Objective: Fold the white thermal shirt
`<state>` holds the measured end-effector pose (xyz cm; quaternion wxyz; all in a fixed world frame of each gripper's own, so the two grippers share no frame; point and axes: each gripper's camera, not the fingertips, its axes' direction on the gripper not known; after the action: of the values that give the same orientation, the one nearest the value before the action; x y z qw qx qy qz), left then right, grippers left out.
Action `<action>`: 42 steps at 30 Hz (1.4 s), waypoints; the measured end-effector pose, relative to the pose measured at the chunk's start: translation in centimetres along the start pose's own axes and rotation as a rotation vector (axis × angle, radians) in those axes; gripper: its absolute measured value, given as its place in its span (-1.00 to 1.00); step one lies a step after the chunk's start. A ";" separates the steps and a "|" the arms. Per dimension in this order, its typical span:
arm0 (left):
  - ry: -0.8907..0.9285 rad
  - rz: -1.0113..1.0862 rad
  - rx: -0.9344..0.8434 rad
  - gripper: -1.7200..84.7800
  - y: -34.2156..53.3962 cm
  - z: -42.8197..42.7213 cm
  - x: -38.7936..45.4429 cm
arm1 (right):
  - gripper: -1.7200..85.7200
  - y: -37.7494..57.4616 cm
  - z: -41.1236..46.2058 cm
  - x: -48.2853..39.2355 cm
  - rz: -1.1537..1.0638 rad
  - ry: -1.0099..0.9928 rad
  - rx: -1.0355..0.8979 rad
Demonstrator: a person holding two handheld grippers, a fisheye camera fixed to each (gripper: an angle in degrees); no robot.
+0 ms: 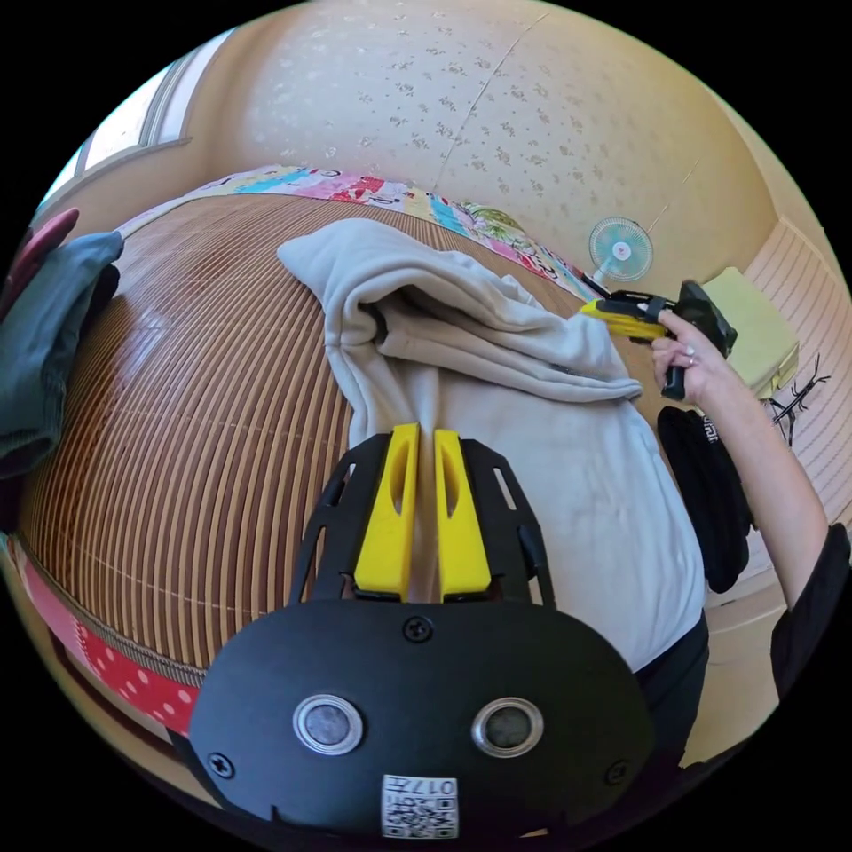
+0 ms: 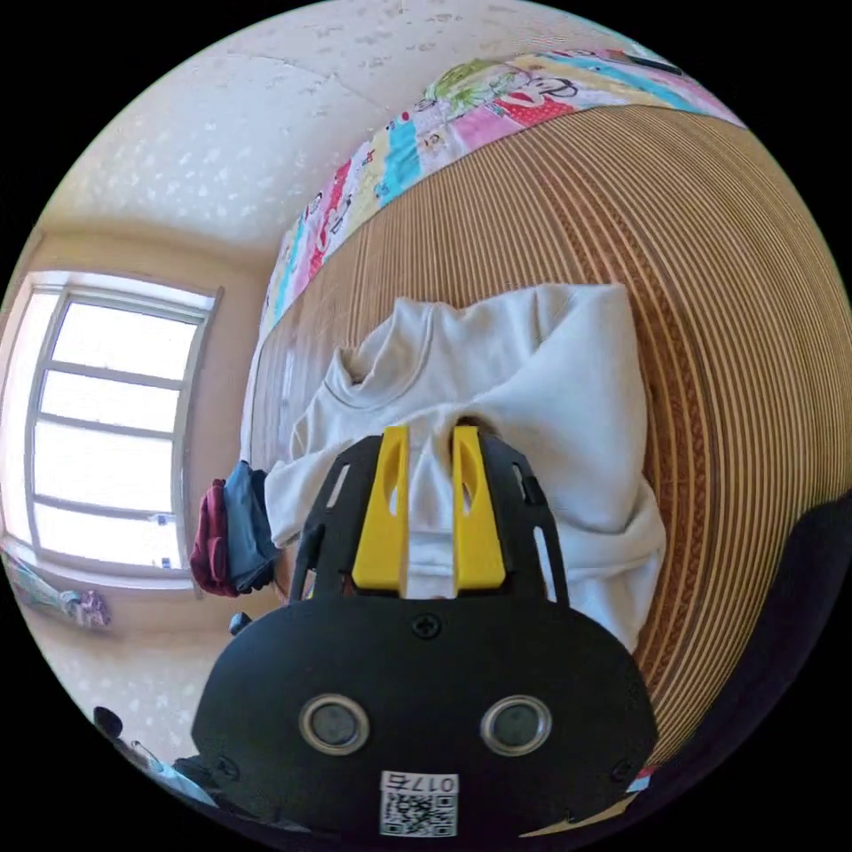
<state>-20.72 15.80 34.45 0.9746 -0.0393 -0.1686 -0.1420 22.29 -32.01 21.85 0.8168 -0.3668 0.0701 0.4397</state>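
Left hand-held gripper and right hand-held gripper each pinch the white thermal cotton shirt on the slatted bamboo bed mat; fold partly done, sides remaining.

Bamboo slat mat covers bed, spreading ahead of tool. Patchwork cartoon sheet edges mat at far side. Pale patterned wallpaper beyond. Small fan at wall, ahead and right. Bright window off to left, daylight strong. Folded dark clothes piled below it.
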 end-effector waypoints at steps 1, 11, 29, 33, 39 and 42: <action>-0.008 0.004 0.000 -0.87 0.2 0.3 -0.4 | -0.84 -0.2 -0.4 -0.8 -0.033 -0.021 0.019; -0.012 0.005 0.001 -0.87 1.2 2.0 -4.5 | -0.88 8.8 -9.5 0.4 -0.608 -0.257 0.395; -0.026 0.011 -0.005 -0.87 1.9 2.3 -8.8 | -0.73 16.3 -0.2 8.5 -0.296 0.391 0.072; -0.025 0.011 -0.005 -0.87 1.9 2.0 -9.2 | -0.75 26.1 -0.6 5.3 -0.368 0.493 0.274; -0.057 0.023 -0.009 -0.87 1.7 1.4 -8.7 | -0.76 37.4 6.4 6.2 -0.400 0.505 0.229; -0.128 0.046 -0.033 -0.86 1.1 0.8 -7.1 | -0.77 39.9 7.0 7.9 -0.387 0.446 0.373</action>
<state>-27.10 18.89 32.76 0.9640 -0.0684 -0.2273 -0.1194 -5.14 -8.42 1.97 0.9026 -0.3048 0.2552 0.1653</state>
